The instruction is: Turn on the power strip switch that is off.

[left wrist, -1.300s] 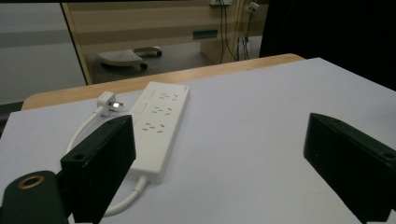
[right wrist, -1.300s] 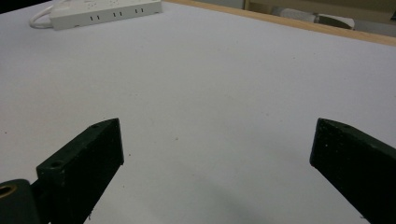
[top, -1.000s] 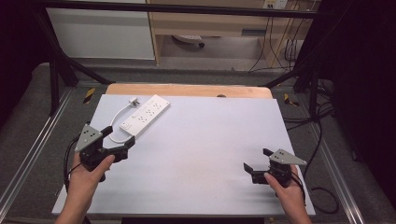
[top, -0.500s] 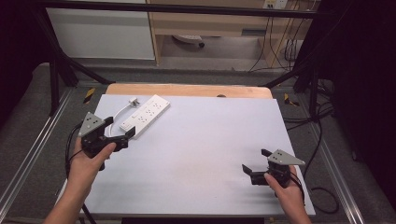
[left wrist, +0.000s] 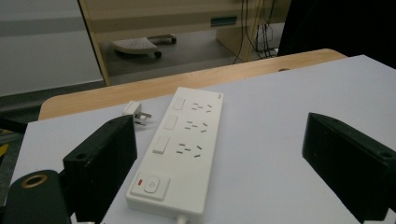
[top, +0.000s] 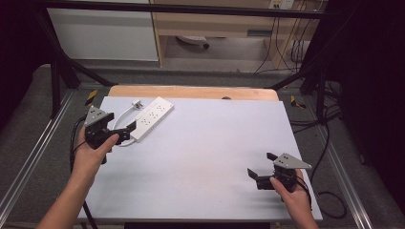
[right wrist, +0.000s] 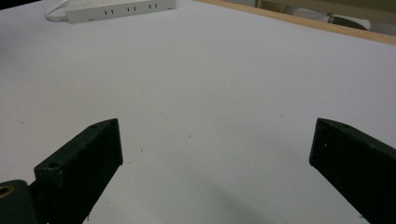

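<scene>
A white power strip (top: 152, 117) lies flat on the pale tabletop (top: 205, 152), near its far left corner, set at a slant so that its switch end points toward the left edge and its other end toward the far edge. Its white cable (top: 125, 114) loops out from the switch end and curls back to a white plug (top: 138, 103) lying on the tabletop just beside the strip, on the far side.

The left gripper (top: 125, 133) is held just above the tabletop at the strip's switch end, jaws spread wide apart and empty. In the left gripper view the power strip (left wrist: 180, 149) sits between the two jaws, closer to the left-hand jaw, with its switch end nearest the camera; neither jaw touches it. The plug (left wrist: 135, 112) lies beyond that left-hand jaw.

The right gripper (top: 259, 173) rests low near the tabletop's near right corner, well apart from the strip, its jaws also spread wide with bare tabletop between them. In the right gripper view the power strip (right wrist: 120, 9) lies far off at the top left.
</scene>
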Available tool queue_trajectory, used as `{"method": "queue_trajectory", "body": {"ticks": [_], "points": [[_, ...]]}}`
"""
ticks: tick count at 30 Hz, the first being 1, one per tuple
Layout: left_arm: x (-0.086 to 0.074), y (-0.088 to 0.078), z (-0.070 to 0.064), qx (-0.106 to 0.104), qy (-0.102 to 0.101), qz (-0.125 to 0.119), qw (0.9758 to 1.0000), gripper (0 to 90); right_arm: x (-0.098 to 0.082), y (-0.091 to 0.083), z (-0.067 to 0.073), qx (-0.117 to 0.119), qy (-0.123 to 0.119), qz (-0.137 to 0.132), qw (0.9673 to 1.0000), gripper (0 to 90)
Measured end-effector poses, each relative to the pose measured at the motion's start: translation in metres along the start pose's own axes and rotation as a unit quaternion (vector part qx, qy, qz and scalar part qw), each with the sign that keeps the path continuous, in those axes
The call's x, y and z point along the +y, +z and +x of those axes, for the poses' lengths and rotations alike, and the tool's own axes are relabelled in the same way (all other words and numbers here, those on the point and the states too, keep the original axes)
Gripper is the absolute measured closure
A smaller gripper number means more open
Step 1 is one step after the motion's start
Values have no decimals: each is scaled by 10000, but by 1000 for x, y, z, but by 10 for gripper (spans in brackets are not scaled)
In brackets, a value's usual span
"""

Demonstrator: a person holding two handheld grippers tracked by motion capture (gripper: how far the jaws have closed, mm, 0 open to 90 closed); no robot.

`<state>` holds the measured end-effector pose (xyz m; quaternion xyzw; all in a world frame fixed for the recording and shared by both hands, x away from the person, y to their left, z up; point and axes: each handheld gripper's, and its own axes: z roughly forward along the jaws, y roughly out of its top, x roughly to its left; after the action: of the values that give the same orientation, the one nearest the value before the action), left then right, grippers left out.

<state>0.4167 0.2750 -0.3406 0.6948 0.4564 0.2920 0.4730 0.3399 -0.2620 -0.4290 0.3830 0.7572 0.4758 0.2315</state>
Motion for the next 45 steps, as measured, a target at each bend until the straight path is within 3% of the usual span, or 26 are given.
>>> {"method": "queue_trajectory", "body": {"ticks": [9, 18, 26, 30, 45], "points": [[13, 14, 4, 39, 207, -16, 9998, 101, 0, 1, 1, 41, -23, -2, 10000, 31], [24, 24, 11, 69, 150, -131, 9998, 100, 1, 0, 3, 21, -24, -25, 10000, 30], [26, 35, 19, 140, 165, -12, 9998, 101, 1, 1, 3, 35, -23, -1, 10000, 29], [27, 44, 20, 218, 292, 130, 9993, 102, 0, 1, 3, 34, -65, 10, 10000, 28], [22, 78, 24, 324, 87, 283, 9990, 114, 0, 2, 3, 53, -71, 24, 10000, 26]]}}
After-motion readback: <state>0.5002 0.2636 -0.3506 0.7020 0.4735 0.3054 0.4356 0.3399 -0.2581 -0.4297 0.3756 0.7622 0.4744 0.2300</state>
